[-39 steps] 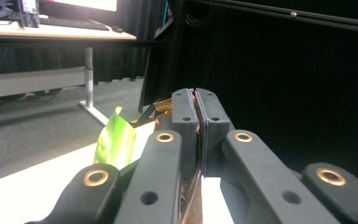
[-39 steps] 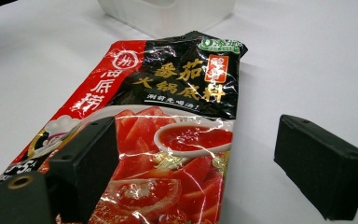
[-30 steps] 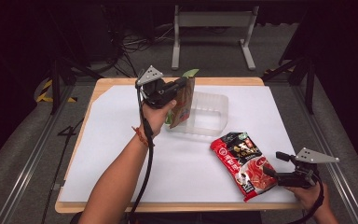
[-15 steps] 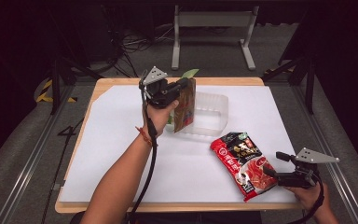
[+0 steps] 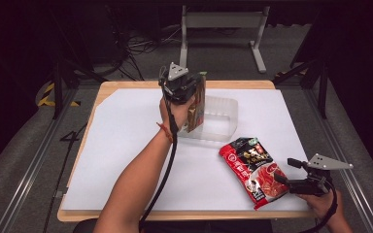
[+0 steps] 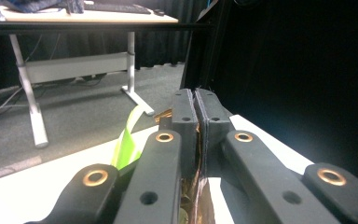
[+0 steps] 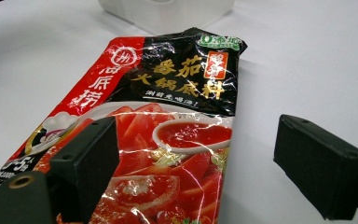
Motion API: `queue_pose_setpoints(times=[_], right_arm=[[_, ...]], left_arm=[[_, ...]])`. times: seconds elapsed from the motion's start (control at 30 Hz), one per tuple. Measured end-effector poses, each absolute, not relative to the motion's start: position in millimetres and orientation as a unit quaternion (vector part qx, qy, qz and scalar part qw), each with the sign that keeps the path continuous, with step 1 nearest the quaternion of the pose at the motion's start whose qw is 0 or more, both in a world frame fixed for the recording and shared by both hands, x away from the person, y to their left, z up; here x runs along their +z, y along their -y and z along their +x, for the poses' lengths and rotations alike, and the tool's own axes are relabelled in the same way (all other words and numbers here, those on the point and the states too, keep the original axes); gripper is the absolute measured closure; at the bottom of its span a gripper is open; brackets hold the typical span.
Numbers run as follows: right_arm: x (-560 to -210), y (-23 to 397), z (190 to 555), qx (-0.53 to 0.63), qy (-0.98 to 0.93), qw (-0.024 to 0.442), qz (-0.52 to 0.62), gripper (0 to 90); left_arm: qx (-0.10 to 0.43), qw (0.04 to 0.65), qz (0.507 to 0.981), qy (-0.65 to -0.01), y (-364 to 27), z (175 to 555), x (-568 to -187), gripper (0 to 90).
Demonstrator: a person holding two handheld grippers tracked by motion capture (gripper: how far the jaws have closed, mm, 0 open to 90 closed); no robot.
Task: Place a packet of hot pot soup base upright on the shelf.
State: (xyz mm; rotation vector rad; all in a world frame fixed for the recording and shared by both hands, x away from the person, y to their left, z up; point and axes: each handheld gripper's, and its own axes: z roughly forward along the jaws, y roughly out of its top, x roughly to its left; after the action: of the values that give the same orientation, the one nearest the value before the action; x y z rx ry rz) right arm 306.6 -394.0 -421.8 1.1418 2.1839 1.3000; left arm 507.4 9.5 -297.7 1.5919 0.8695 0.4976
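My left gripper (image 5: pixel 193 87) is shut on the top edge of a brown and green packet (image 5: pixel 197 108), which hangs upright over the left end of a clear plastic tub (image 5: pixel 223 119). In the left gripper view the jaws (image 6: pixel 196 107) press together on the packet's thin foil edge (image 6: pixel 196 205), and a green flap (image 6: pixel 128 137) sticks out to their left. A red tomato soup-base packet (image 5: pixel 252 170) lies flat at the front right. My right gripper (image 5: pixel 284 171) rests open at its near end. In the right gripper view the soup-base packet (image 7: pixel 168 116) lies between the spread fingers (image 7: pixel 205 163).
A white sheet (image 5: pixel 126 145) covers the wooden table top. Beyond the soup-base packet the clear tub (image 7: pixel 168 11) stands. A grey table frame (image 5: pixel 223 22) and cables stand on the floor behind the table, and metal rails run along both sides.
My left gripper has carried the brown and green packet to the right, to over the tub's left end. The right gripper and the red packet have stayed put.
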Motion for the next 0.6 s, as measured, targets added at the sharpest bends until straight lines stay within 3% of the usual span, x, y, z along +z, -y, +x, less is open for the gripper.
queue_pose_setpoints(times=[0.27,0.6], right_arm=[[-422,395,307,0.458,-0.772,0.177,0.403,14.7],[-422,394,306,0.458,-0.773,0.177,0.402,14.7]], left_arm=[[0.218,0.599,0.664,-0.39,-1,521,-295,87.4],[0.163,0.62,0.661,-0.39,6,513,-324,86.5]])
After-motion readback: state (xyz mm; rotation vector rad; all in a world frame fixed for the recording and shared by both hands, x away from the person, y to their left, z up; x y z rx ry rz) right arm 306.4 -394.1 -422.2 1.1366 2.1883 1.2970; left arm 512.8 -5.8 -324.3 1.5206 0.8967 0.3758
